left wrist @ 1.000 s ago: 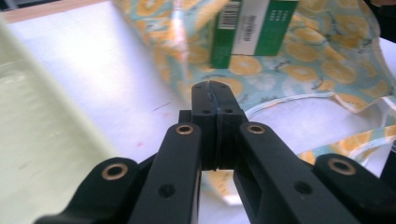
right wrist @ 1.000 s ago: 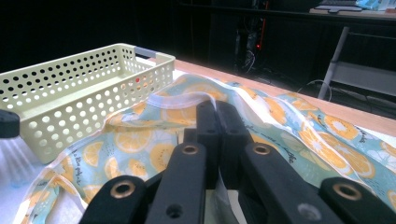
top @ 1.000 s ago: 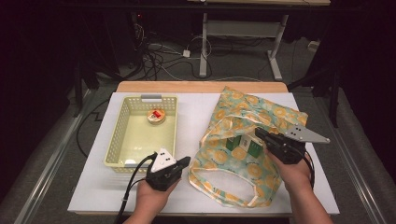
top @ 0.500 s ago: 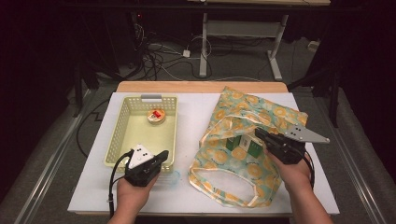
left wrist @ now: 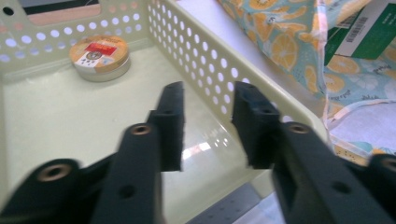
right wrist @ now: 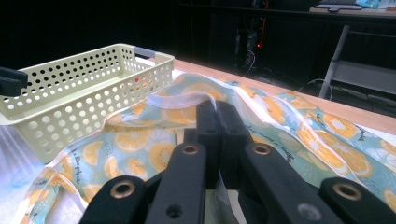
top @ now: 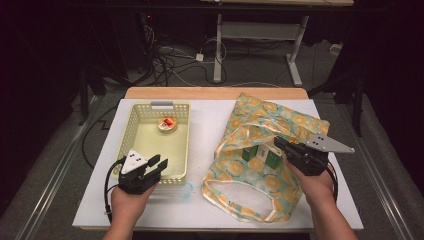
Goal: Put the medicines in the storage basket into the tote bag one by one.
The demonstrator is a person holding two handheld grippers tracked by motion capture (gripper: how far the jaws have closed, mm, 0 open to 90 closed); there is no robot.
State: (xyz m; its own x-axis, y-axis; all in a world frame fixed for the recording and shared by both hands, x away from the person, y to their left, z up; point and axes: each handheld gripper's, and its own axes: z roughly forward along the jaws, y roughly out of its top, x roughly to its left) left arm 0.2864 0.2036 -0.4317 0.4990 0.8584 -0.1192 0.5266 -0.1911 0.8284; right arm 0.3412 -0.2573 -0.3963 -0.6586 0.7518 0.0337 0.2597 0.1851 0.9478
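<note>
The left gripper (top: 156, 163) is hovering over the near end of the yellow basket (top: 131, 131), its jaws having just been opening on nothing. The right gripper (top: 278, 143) is pinching the orange-print bag (top: 295, 122) rim, fabric half hiding the green boxes (top: 262, 154)

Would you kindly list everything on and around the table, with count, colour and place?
Basket: one, pale yellow, perforated, left half of the table.
Tin: one, round, orange and red lid, inside the basket at its far end.
Bag: one, cloth, teal with orange slices, right half of the table.
Boxes: two, green and white, in the bag's mouth.
Table: one, white top, wooden far edge.
Desk frame: one, white, on the floor behind.
Cables: several, dark, on the floor behind.
Left tool: one, black, over the basket's near end, jaws just opening, nothing between.
Right tool: one, black, shut on the bag's edge.
</note>
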